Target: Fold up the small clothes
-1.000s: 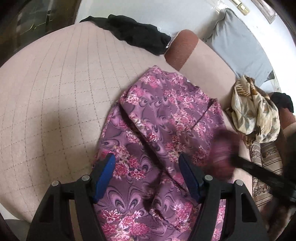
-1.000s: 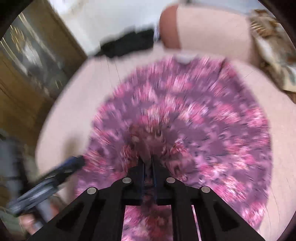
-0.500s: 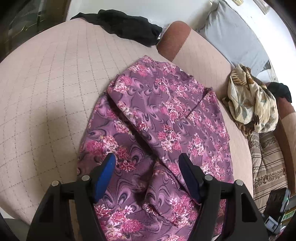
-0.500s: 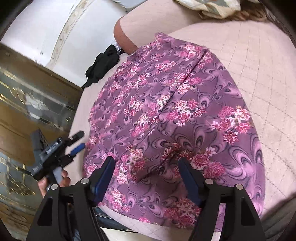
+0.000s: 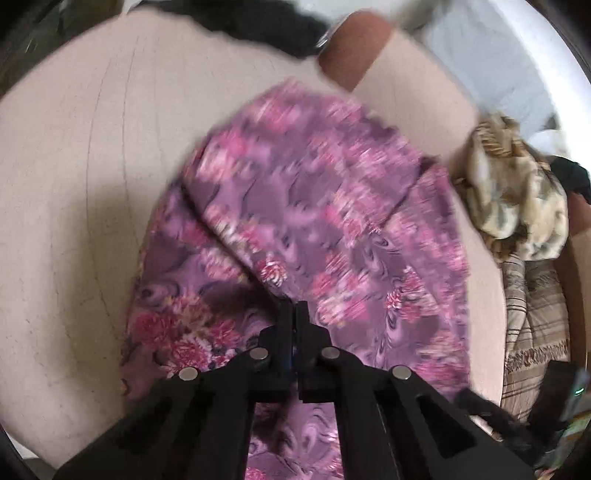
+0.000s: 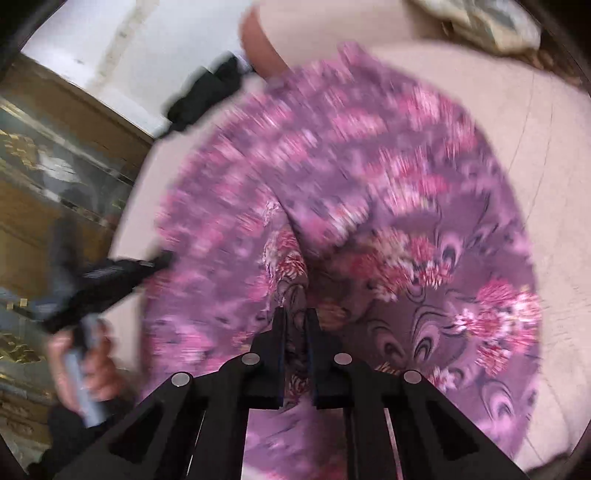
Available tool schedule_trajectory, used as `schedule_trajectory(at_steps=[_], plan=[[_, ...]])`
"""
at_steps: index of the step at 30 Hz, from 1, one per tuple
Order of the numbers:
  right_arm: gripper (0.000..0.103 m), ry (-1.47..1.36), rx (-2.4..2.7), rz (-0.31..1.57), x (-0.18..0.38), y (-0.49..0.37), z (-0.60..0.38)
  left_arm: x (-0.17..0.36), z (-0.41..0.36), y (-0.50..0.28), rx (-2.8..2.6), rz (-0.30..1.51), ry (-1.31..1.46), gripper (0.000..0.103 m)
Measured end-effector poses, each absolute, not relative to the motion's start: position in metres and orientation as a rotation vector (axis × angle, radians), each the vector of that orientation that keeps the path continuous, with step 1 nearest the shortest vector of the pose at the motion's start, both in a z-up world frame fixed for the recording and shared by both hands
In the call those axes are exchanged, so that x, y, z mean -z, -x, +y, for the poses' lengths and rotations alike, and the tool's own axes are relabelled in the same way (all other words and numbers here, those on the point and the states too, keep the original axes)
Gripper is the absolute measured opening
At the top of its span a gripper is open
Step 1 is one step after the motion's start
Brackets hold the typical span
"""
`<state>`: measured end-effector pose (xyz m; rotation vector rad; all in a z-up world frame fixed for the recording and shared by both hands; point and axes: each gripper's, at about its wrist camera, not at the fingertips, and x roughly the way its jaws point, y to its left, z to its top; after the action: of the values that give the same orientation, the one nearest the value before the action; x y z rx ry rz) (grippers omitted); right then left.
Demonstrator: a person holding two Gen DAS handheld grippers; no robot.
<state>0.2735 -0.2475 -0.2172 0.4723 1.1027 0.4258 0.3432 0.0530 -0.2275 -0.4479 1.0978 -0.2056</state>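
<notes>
Beige quilted upholstery (image 5: 81,177), seemingly a sofa seat or ottoman, carries a purple floral garment (image 5: 317,221) spread across it; both views are smeared by motion, so the print and the folds are hard to read. On the left gripper (image 5: 294,314) the fingers are clenched on a raised ridge of the cloth right at their tips. On the right gripper (image 6: 295,321) the fingers are nearly together, with a strip of the same fabric pinched between them. Which part of the garment each one holds cannot be made out.

From the left fingers the garment's long axis runs away and slightly right, toward a brown bolster (image 5: 354,51). A folded flap lies over its far half. Bare upholstery lies open to the left of the left fingers; to their right the cloth reaches near the seat edge. Beyond that edge sits a crumpled cream patterned cloth (image 5: 517,192), and a black garment (image 5: 258,22) lies at the far side, cut off by the frame. In the right wrist view, the left hand (image 6: 88,362) grips its handle beside a wooden cabinet (image 6: 44,155).
</notes>
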Motion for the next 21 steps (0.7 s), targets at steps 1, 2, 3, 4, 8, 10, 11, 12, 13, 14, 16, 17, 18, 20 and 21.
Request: schedule_trajectory(at_steps=[1, 2, 3, 4, 8, 10, 11, 12, 13, 14, 16, 17, 18, 20, 21], plan=[[0.01, -0.466, -0.431, 1.076, 0.204, -0.267, -0.252, 0.222, 0.052, -0.339, 0.226, 1.08, 0.449, 0.001], [0.01, -0.439, -0.423, 1.051, 0.192, -0.259, -0.257, 0.219, 0.051, -0.336, 0.243, 1.073, 0.458, 0.001], [0.01, -0.419, -0.409, 1.036, 0.187, -0.253, -0.262, 0.22, 0.049, -0.333, 0.261, 1.08, 0.467, 0.001], [0.011, -0.413, -0.398, 1.038, 0.191, -0.25, -0.266, 0.224, 0.045, -0.332, 0.271, 1.094, 0.459, 0.002], [0.031, -0.358, -0.355, 1.17, 0.242, -0.259, -0.265, 0.24, 0.044, -0.333, 0.227, 1.172, 0.415, 0.009], [0.032, -0.391, -0.356, 1.17, 0.238, -0.259, -0.266, 0.227, 0.067, -0.326, 0.244, 1.107, 0.517, 0.025], [0.05, -0.421, -0.394, 1.126, 0.225, -0.257, -0.268, 0.22, 0.075, -0.325, 0.234, 1.077, 0.541, 0.047], [0.063, -0.441, -0.424, 1.077, 0.208, -0.255, -0.269, 0.209, 0.092, -0.326, 0.189, 1.033, 0.574, 0.057], [0.084, -0.446, -0.437, 1.038, 0.194, -0.255, -0.269, 0.203, 0.103, -0.329, 0.122, 1.021, 0.597, 0.061], [0.087, -0.448, -0.455, 0.997, 0.18, -0.258, -0.268, 0.198, 0.117, -0.338, 0.081, 1.013, 0.623, 0.061], [0.087, -0.454, -0.524, 0.973, 0.153, -0.277, -0.257, 0.197, 0.132, -0.362, 0.036, 1.047, 0.662, 0.061], [0.087, -0.46, -0.546, 0.968, 0.146, -0.288, -0.253, 0.2, 0.138, -0.374, 0.016, 1.074, 0.682, 0.056], [0.087, -0.47, -0.575, 0.963, 0.138, -0.305, -0.246, 0.206, 0.145, -0.392, 0.009, 1.1, 0.729, 0.051], [0.087, -0.489, -0.624, 0.976, 0.131, -0.341, -0.234, 0.215, 0.151, -0.414, 0.028, 1.108, 0.773, 0.045], [0.087, -0.498, -0.647, 0.989, 0.129, -0.36, -0.228, 0.222, 0.152, -0.426, 0.027, 1.116, 0.783, 0.043]])
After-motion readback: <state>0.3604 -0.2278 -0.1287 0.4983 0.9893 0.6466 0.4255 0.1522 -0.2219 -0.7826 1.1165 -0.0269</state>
